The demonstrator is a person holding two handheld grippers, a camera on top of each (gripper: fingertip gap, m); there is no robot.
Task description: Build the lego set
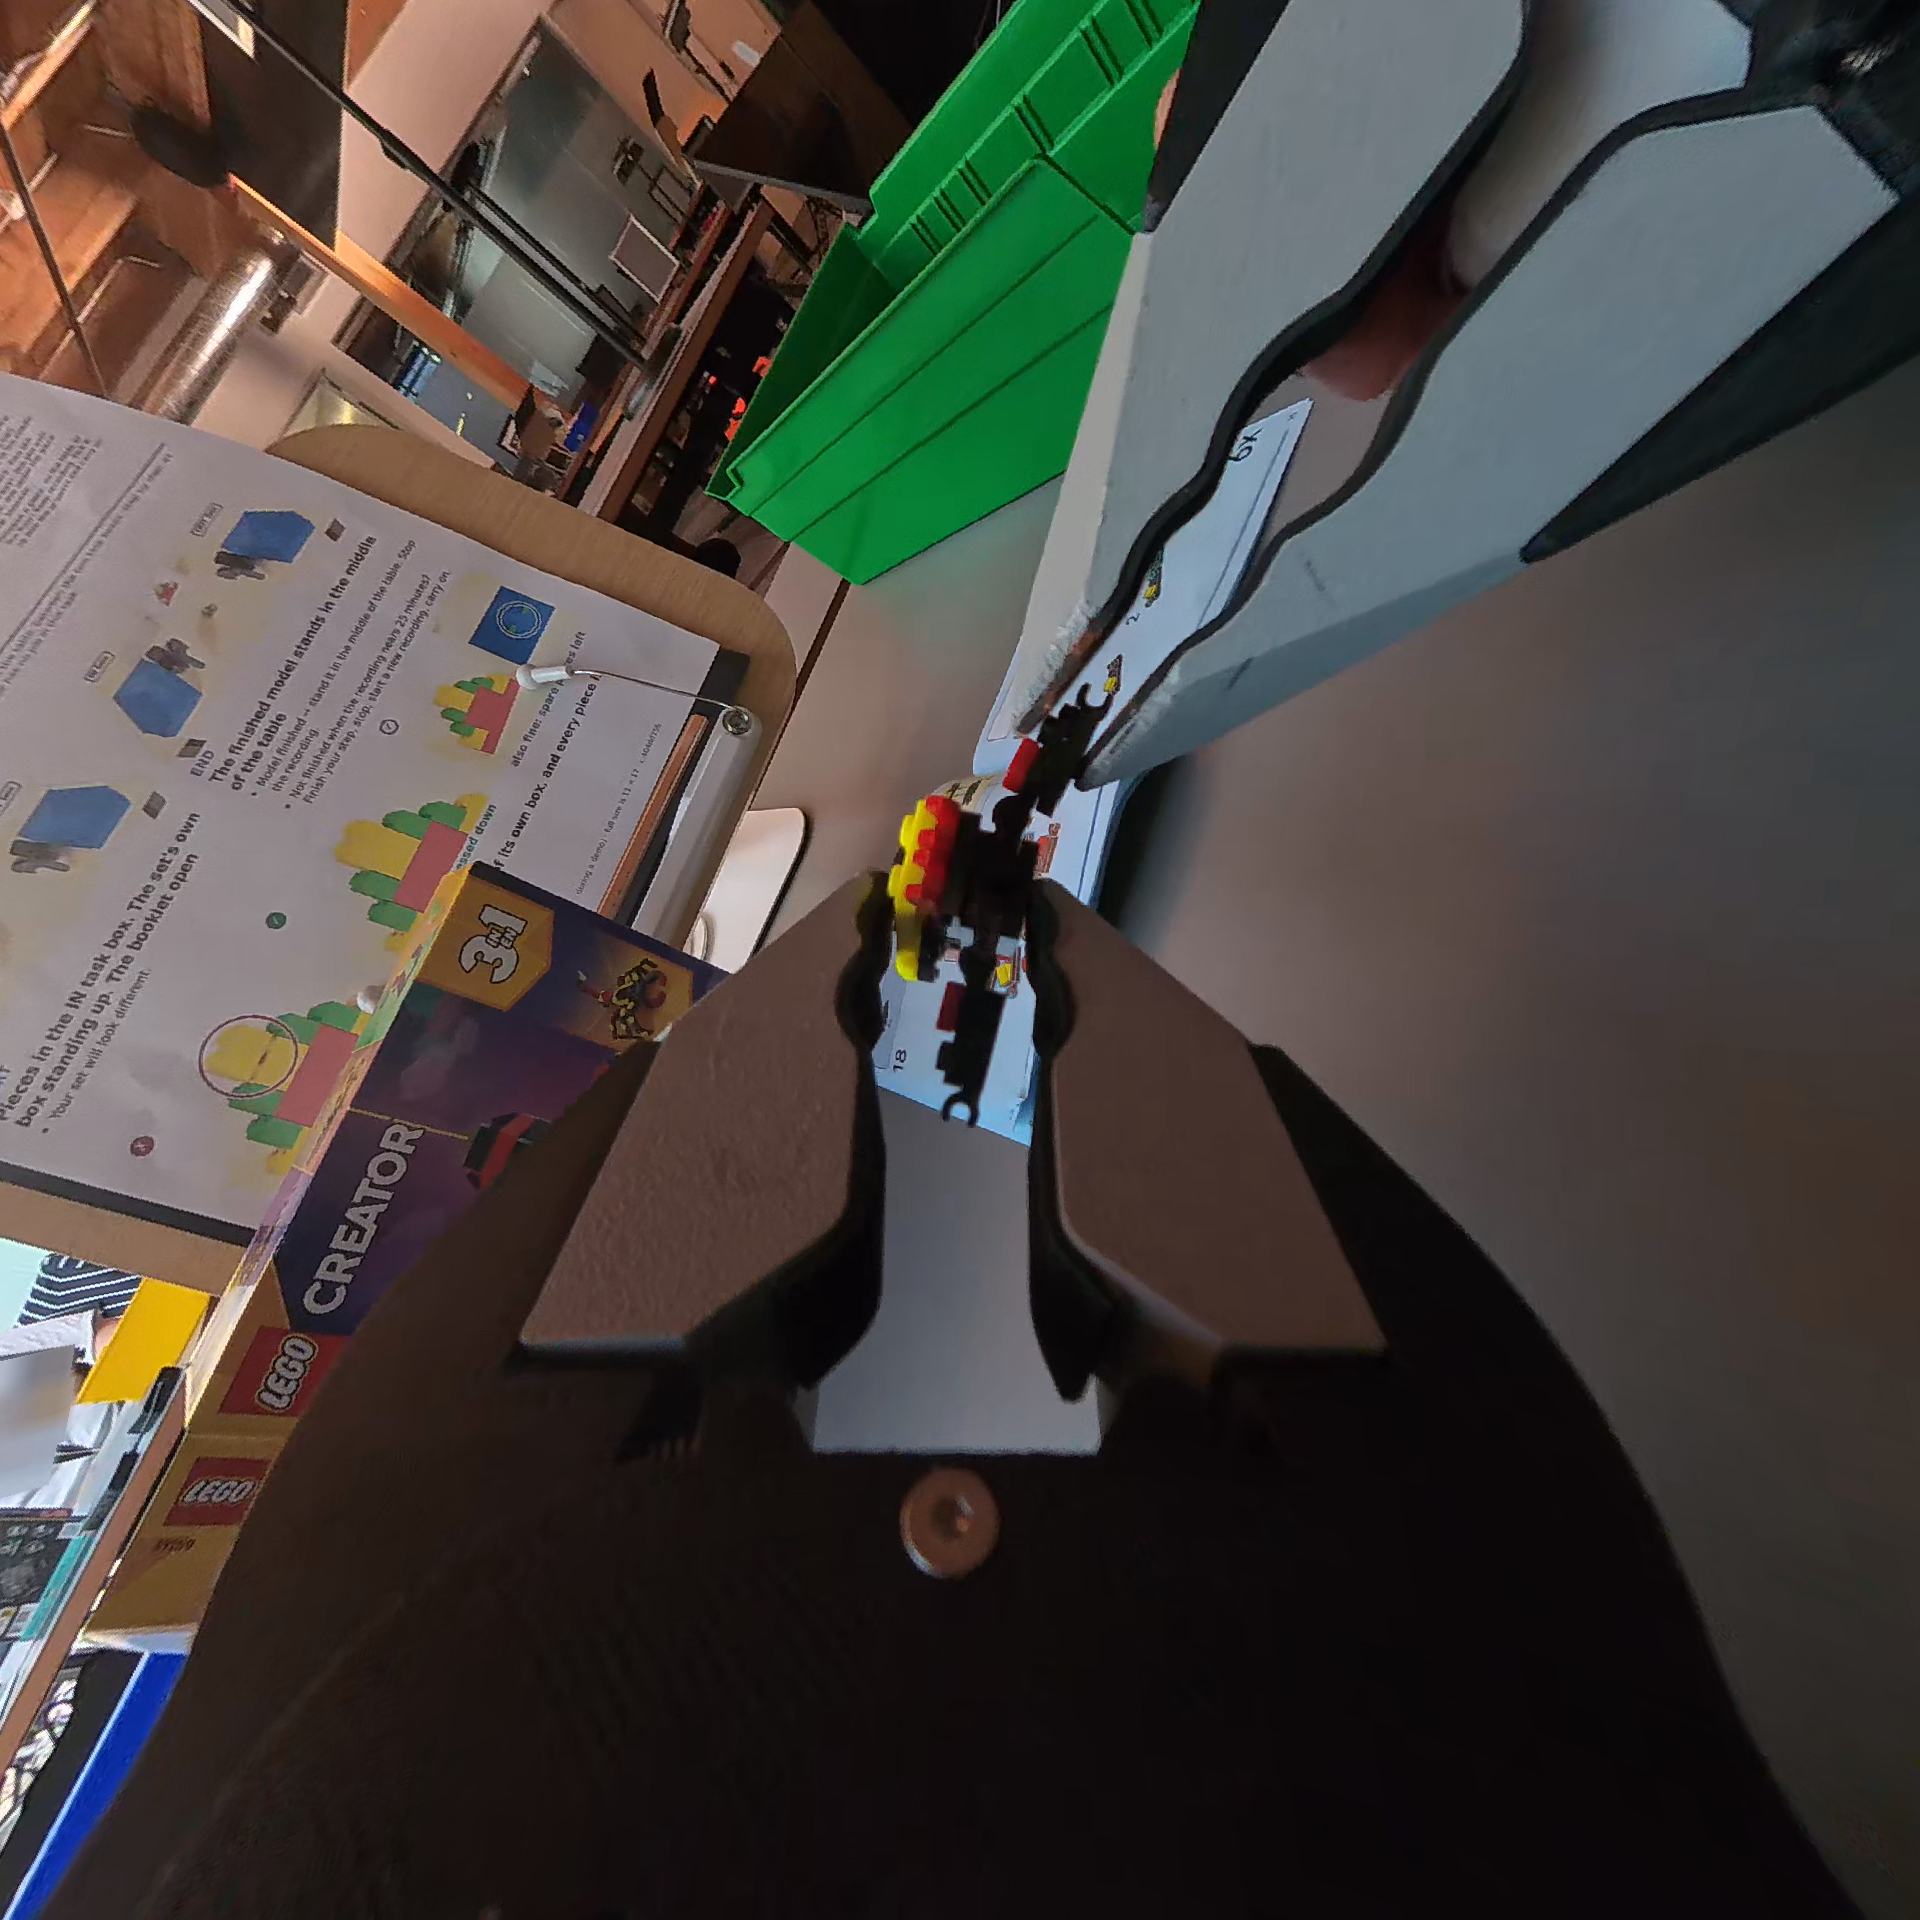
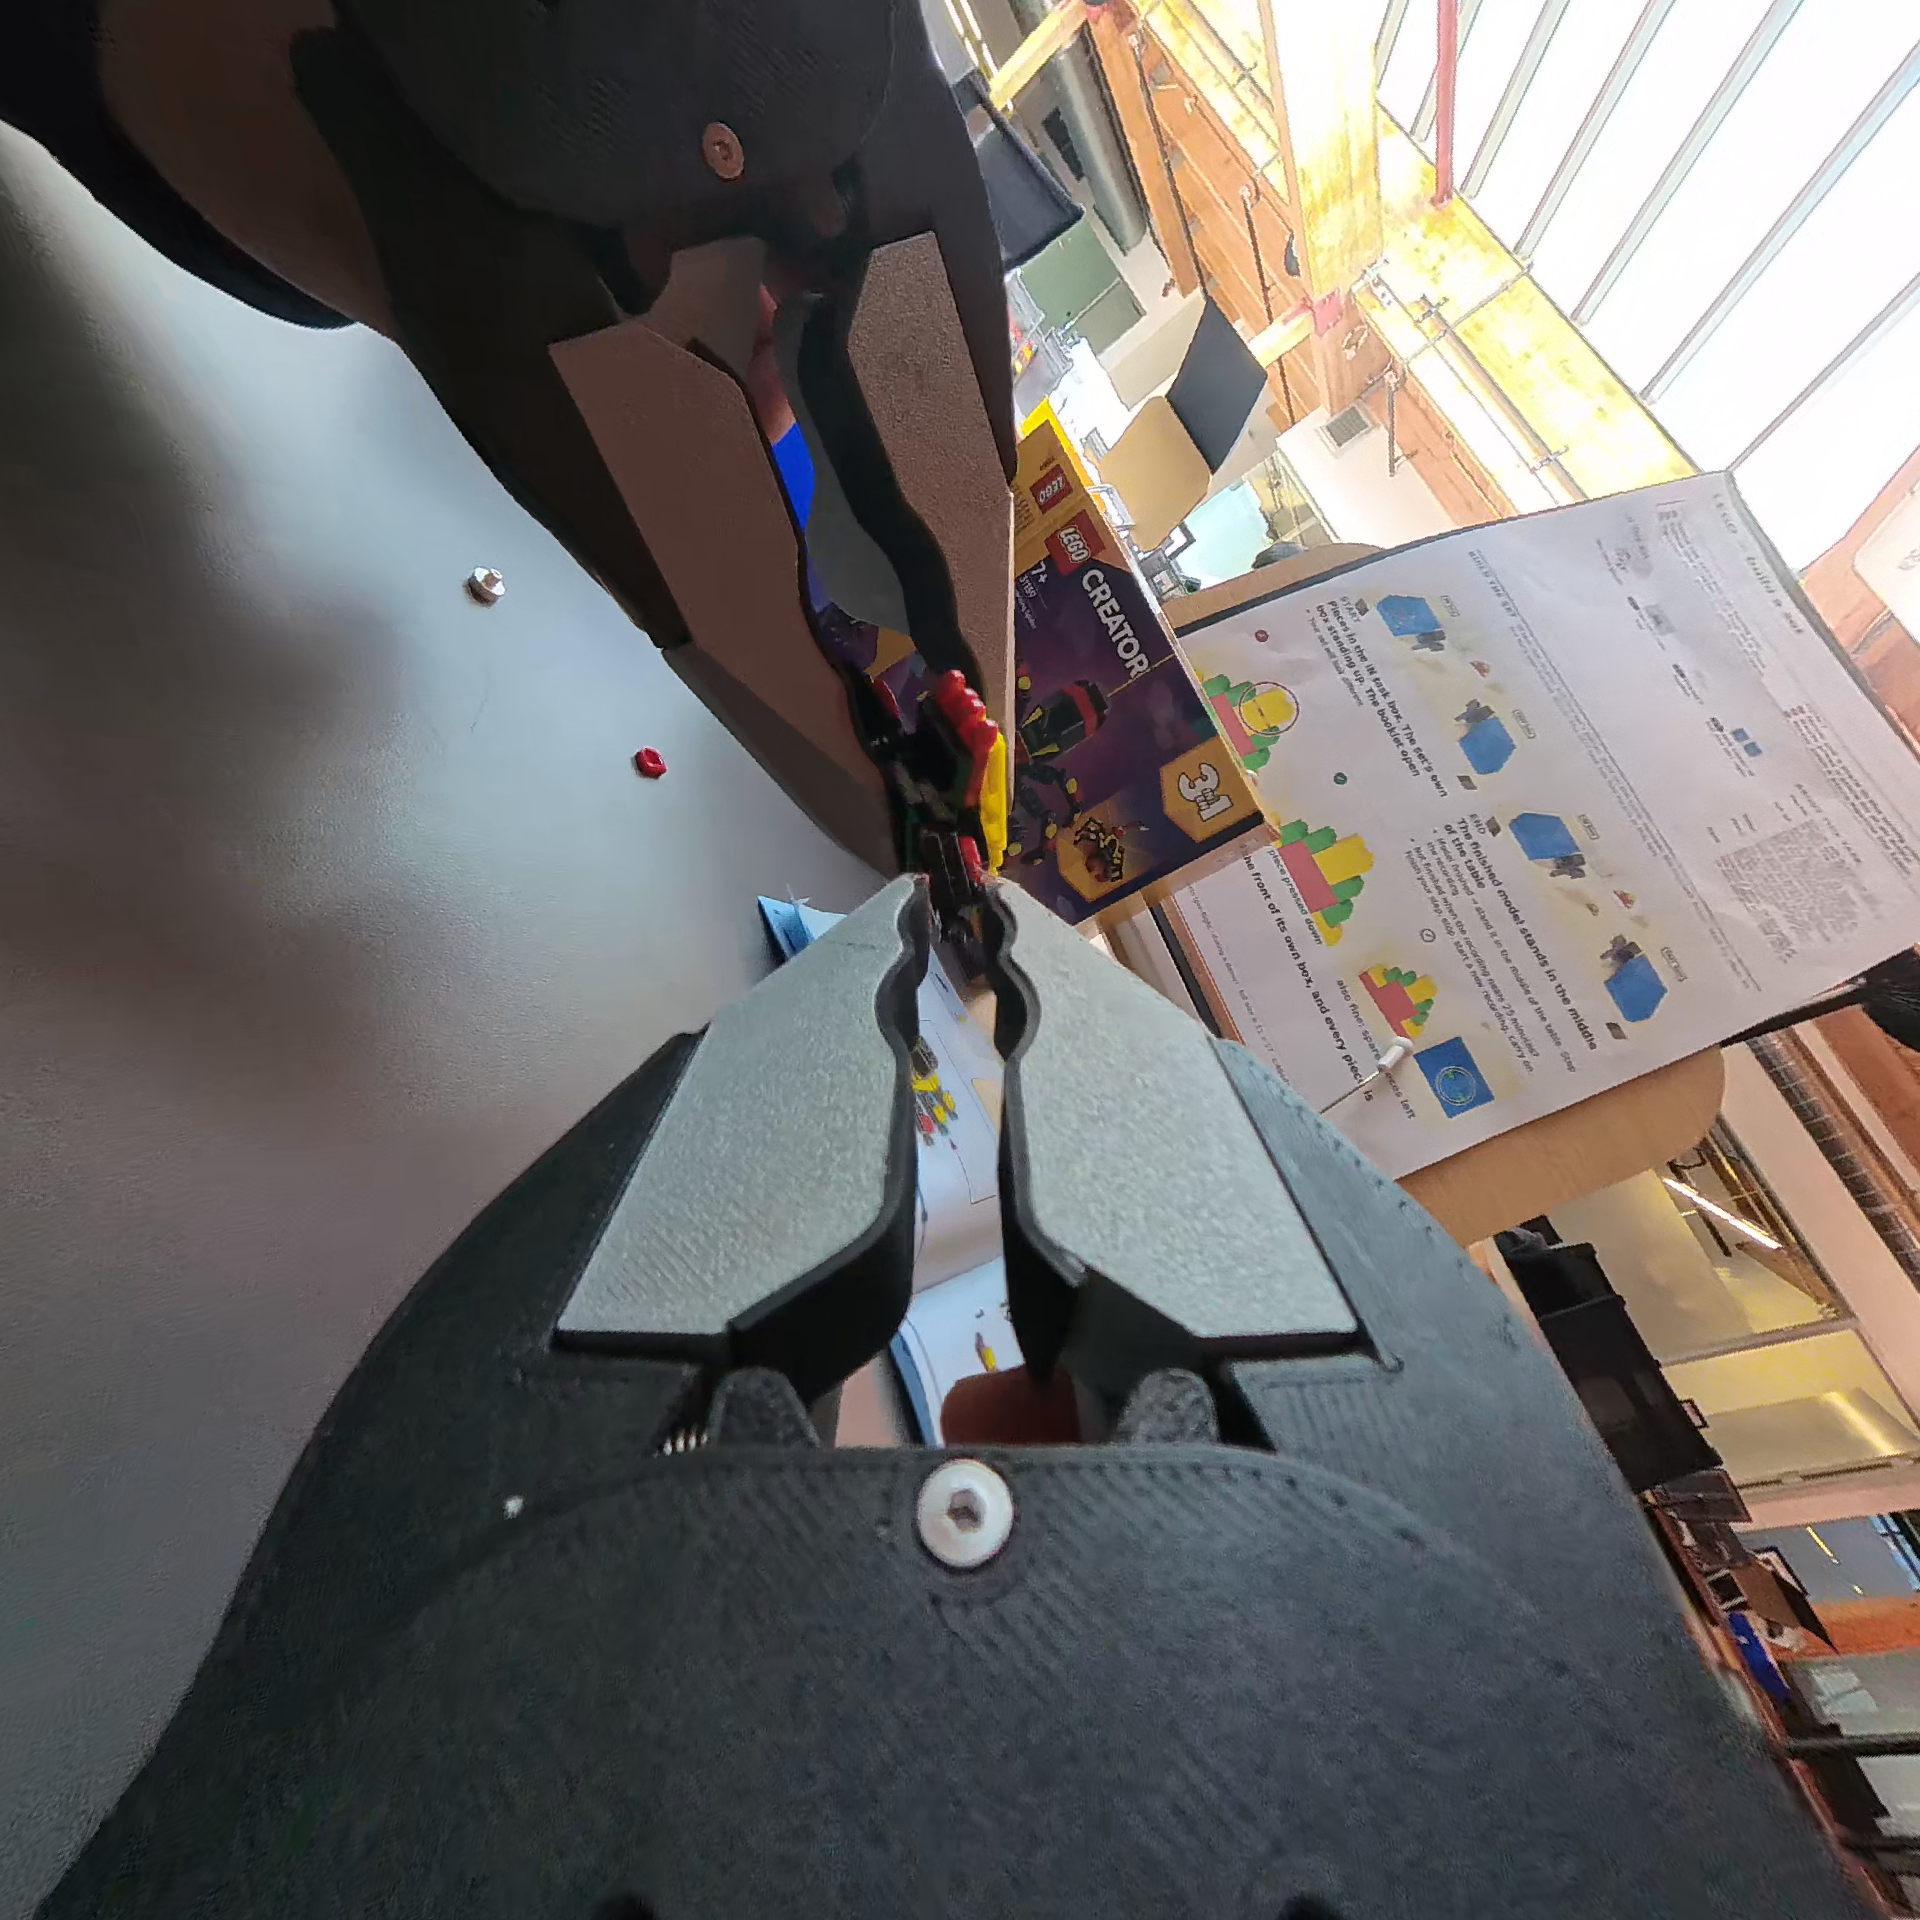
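Observation:
A small black, red and yellow lego model (image 1: 940, 883) is held in the air between both grippers. My left gripper (image 1: 951, 920), with brown fingers, is shut on the model's body. My right gripper (image 1: 1065, 743), with grey fingers, comes in from the upper right and is shut on a black clip piece (image 1: 1070, 727) at the model's far end. In the right wrist view my right gripper (image 2: 958, 899) pinches that black end (image 2: 961, 925). Opposite it, the left gripper (image 2: 945, 816) holds the model (image 2: 951, 764).
The open instruction booklet (image 1: 1231, 530) lies on the grey table under the grippers. The lego box (image 1: 384, 1164) and a printed sheet on a wooden stand (image 1: 312, 727) are to the left. Green bins (image 1: 935, 364) stand behind. A loose red stud (image 2: 648, 762) and a grey stud (image 2: 484, 584) lie on the table. Left and right tips are no more than a few centimetres apart.

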